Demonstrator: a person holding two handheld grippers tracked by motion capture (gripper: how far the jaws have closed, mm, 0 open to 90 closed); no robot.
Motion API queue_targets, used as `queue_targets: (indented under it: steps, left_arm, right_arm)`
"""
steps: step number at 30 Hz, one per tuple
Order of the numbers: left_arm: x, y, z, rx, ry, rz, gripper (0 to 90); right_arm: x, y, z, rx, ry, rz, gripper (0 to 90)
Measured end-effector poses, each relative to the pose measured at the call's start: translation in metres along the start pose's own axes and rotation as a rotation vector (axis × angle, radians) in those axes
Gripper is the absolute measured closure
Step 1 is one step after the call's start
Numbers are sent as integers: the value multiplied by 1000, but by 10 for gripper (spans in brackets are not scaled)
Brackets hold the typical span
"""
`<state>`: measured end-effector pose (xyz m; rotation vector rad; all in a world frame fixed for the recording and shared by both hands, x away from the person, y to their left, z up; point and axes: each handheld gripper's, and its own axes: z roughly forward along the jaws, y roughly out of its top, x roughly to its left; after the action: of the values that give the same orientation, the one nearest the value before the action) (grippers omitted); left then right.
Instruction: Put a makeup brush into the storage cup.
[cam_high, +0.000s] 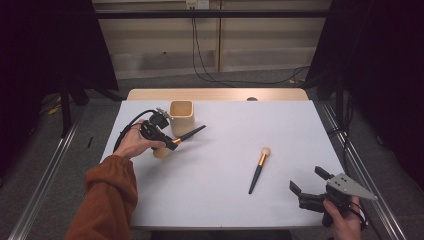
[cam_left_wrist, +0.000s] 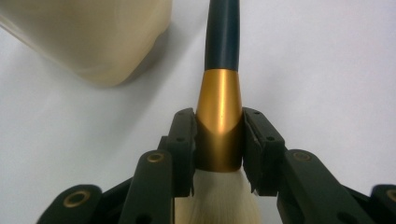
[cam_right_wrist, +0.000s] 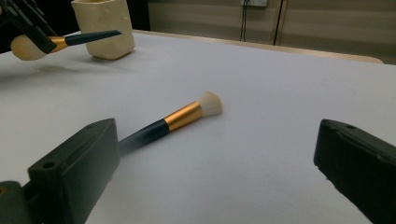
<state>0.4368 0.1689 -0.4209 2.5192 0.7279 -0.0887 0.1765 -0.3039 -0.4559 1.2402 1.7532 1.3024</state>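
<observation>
Jaws of your left gripper (cam_left_wrist: 219, 140) were clamped on the gold ferrule of a makeup brush (cam_left_wrist: 221, 84), pads pressing either side just ahead of the pale bristles, with the dark handle pointing away from you. From the high view that held brush (cam_high: 187, 136) hung above the table (cam_high: 300, 120), just beside the cream cup (cam_high: 181, 117), handle tip aimed past the cup's front face rather than over its mouth. Your right gripper (cam_high: 311, 181) sat near the table's close right corner with its jaws spread wide and nothing between them.

You looked to be midway through carrying the first brush to the cup: lifted, brought close, not yet inside. The next move would have called for raising the brush higher, tipping the handle downward over the opening, and only then letting go; released from where it was, it would likely have struck the cup's wall or dropped beside it.

By count there were two brushes: one in your left grip, and a second brush (cam_right_wrist: 180, 117) lying flat on the table, well apart from the cup and ahead of your right gripper. There was one cup, and two grippers.
</observation>
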Motion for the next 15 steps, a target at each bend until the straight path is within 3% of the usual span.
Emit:
queue_targets:
  steps: [1,2,7,13,15]
  left_arm:
    - [-2,-1,0,-30,-4,-24,669]
    - [-1,0,-2,-17,-4,1,669]
    - [-5,-1,-9,-71,-10,-1,669]
    - [-12,-2,-16,-182,6,-12,669]
    - [-14,-3,-19,-218,-10,-2,668]
  right_arm:
    - [0,0,0,0,0,0,0]
    - [0,0,0,0,0,0,0]
    - [0,0,0,-1,1,0,0]
    - [0,0,0,-1,1,1,0]
    - [0,0,0,0,-2,1,0]
